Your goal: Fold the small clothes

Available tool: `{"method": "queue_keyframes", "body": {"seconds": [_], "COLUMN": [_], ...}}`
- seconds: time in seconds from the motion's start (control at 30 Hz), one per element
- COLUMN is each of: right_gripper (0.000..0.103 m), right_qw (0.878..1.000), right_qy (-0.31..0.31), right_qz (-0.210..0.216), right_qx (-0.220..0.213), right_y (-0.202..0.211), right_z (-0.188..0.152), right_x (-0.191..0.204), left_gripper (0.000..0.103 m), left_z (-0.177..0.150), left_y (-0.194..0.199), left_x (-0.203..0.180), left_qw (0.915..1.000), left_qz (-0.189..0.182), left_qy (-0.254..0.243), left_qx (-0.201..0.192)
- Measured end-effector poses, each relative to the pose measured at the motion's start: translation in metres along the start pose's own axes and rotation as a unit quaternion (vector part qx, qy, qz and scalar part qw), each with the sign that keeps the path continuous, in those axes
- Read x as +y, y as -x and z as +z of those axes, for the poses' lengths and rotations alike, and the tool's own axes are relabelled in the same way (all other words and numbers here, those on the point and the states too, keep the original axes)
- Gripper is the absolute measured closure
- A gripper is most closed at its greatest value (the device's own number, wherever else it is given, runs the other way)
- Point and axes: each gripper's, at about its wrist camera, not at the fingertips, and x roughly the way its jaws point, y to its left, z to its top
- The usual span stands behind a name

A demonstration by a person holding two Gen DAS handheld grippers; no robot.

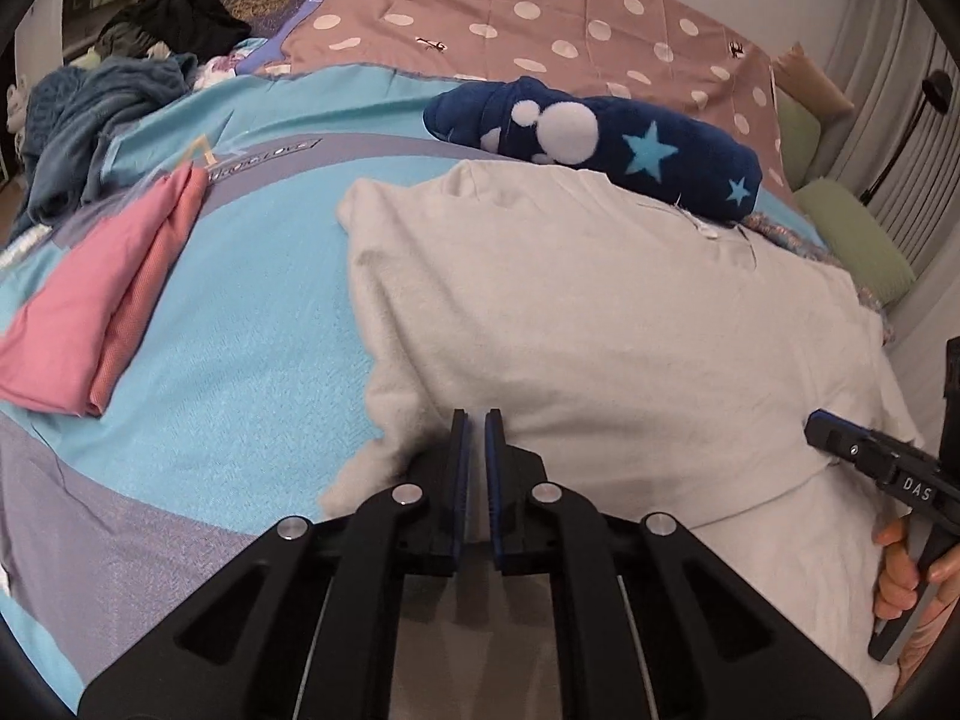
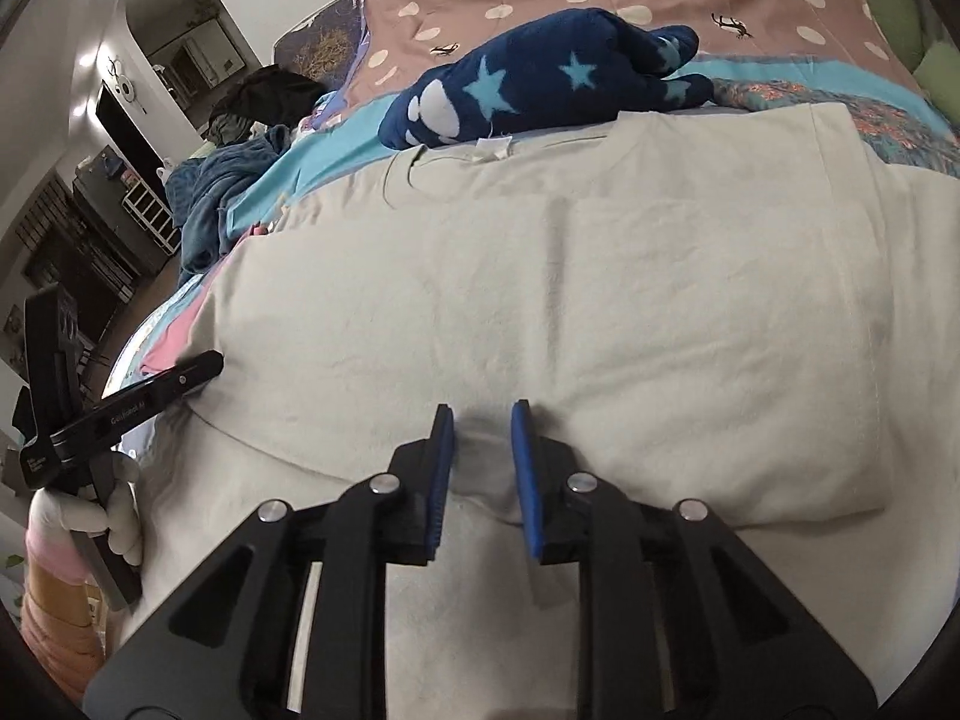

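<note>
Cream T-shirt (image 2: 540, 300) could have been dragged askew if one folded layer slipped unnoticed. It was seen lying on the bed (image 1: 252, 312) ahead of both claws, sides folded in, lightly creased. Left gripper (image 1: 475, 420) was nearly closed; right gripper (image 2: 483, 414) was slightly parted; no cloth was clearly held.

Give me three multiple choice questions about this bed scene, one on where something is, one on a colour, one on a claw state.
1. Where does the pink cloth lie?
A. left of the white shirt
B. on the shirt
C. under the plush

2. What colour are the plush's stars?
A. red
B. light blue
C. yellow

3. How is the right claw?
A. shut tight
B. open, over the shirt's folded edge
C. holding the plush

Key: 1 A, it rests on the blue cover apart from the shirt; 2 B, pale blue on navy; 3 B, a clear gap between its pads.
</note>
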Motion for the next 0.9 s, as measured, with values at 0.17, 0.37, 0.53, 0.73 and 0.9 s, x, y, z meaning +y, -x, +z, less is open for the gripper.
{"method": "queue_keyframes", "body": {"seconds": [0.17,0.37,0.53,0.73,0.9], "right_gripper": [0.083,0.059,0.056,0.053,0.048], "right_qw": [1.0,0.987,0.957,0.861,0.796], "right_qy": [0.011,-0.073,-0.205,-0.444,-0.554], "right_qz": [-0.022,-0.045,-0.099,-0.143,-0.143], "right_qx": [-0.018,-0.138,-0.182,-0.202,-0.199], "right_y": [0.028,0.132,0.211,0.274,0.274], "right_z": [-0.007,-0.025,-0.061,-0.142,-0.186], "right_x": [-0.002,-0.085,-0.2,-0.347,-0.411], "left_gripper": [0.092,0.032,0.018,0.002,0.002], "left_z": [0.007,0.013,0.01,0.011,0.009], "left_y": [0.006,0.022,-0.018,-0.061,-0.063], "left_x": [-0.032,-0.114,-0.168,-0.186,-0.185], "left_qw": [0.9967,0.992,0.9905,0.9903,0.99], "left_qz": [0.056,0.0,-0.024,-0.021,-0.02], "left_qy": [-0.058,-0.104,-0.122,-0.136,-0.139], "left_qx": [-0.009,-0.072,-0.059,0.017,0.016]}}
